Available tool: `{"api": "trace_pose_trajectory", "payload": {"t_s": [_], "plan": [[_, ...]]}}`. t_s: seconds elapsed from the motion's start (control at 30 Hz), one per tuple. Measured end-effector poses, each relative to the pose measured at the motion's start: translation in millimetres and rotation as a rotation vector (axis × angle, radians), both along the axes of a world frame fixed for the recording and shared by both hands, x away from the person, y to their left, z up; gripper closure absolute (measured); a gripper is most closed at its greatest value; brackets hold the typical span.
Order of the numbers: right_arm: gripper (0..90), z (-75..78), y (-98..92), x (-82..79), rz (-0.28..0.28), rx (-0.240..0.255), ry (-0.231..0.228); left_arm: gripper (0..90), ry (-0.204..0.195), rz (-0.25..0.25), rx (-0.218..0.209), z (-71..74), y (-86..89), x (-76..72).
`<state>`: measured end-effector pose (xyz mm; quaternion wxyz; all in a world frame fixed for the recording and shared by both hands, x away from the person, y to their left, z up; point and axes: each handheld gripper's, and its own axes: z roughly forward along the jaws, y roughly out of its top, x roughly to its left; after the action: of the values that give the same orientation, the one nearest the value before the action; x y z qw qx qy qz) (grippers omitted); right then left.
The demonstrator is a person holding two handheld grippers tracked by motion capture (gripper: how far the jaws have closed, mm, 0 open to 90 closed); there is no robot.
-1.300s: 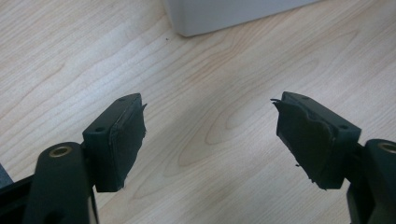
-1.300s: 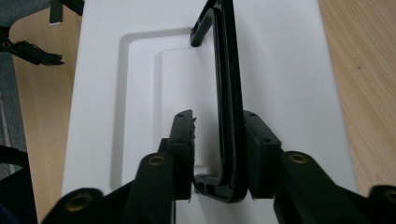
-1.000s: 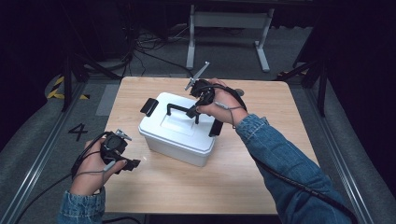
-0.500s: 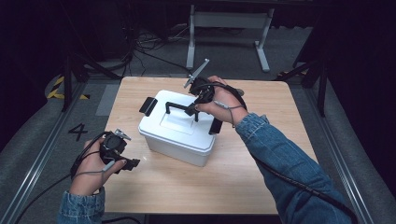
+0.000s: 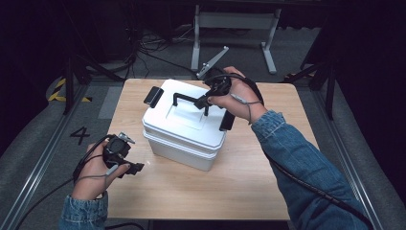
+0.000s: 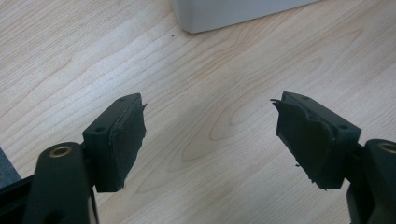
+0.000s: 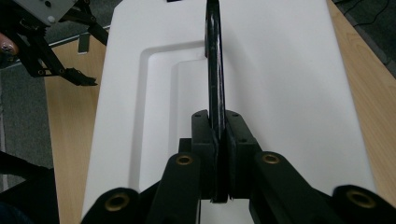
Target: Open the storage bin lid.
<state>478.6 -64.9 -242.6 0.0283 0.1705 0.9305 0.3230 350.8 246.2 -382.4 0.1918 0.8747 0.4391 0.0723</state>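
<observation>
Right tool is clamped on the black carry handle of the white lidded box, its two jaws pressed flat against either side of the thin bar, as the right gripper view shows with the handle running straight up out of the closed pads above the white lid. Compared with the frames from a second and half a second ago, the right hand sits a little higher, and the handle stands raised off the lid rather than lying close to it; the box itself rests at the same spot near the middle of the wooden worktop, turned slightly askew to the edges, with a black latch at its far left end and another at its near right end. Left tool has not shifted: it hovers low over the worktop at the near left, just beside the box's front corner, held in the left hand. Its jaws stand wide apart with nothing between them, and the left gripper view shows bare wood grain between the worn pads and a corner of the box beyond.
</observation>
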Motion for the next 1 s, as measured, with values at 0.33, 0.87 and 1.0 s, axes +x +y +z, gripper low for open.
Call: {"api": "trace_pose_trajectory", "payload": {"t_s": [0.33,0.87,1.0], "plan": [[84.7,16.9,-32.9,-5.7,-0.045,0.041,-0.014,24.9,0.029,0.011,0.004,-0.3,-1.1,3.1],[84.7,31.0,-105.6,-5.1,-0.181,0.075,-0.037,20.3,0.042,-0.002,0.003,-1.3,0.9,4.1],[84.7,32.6,-121.7,-5.1,-0.214,0.081,-0.034,18.7,0.041,-0.024,0.014,-2.3,3.1,3.4]]}}
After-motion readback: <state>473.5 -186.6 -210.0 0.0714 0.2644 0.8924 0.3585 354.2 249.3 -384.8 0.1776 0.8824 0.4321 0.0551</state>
